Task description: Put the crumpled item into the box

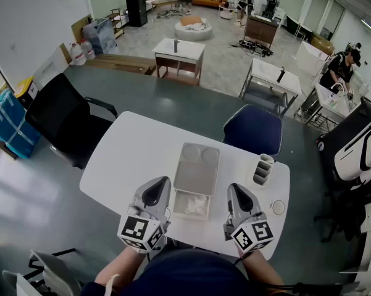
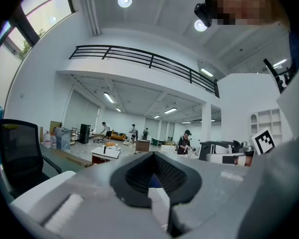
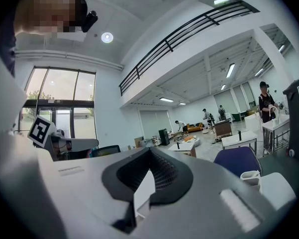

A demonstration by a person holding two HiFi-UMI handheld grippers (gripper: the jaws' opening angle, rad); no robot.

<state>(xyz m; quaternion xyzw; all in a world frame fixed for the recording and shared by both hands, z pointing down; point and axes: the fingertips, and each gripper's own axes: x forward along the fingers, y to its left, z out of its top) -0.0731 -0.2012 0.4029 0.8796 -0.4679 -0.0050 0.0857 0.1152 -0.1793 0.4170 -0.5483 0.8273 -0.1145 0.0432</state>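
Observation:
A shallow grey box (image 1: 176, 211) lies on the white table (image 1: 126, 153) with its lid (image 1: 196, 165) folded open away from me. A crumpled white item (image 1: 196, 205) rests inside the box. My left gripper (image 1: 158, 189) sits just left of the box and my right gripper (image 1: 235, 193) just right of it, both near the table's front edge. Each one is shut with nothing in it. In the left gripper view the left gripper (image 2: 156, 183) points out over the room, and so does the right gripper (image 3: 147, 180) in the right gripper view. Neither gripper view shows the box.
A grey stack of cups (image 1: 263, 169) and a round coaster (image 1: 278, 207) stand at the table's right end. A blue chair (image 1: 254, 130) is behind the table and a black chair (image 1: 65, 119) at its left. People and desks fill the far room.

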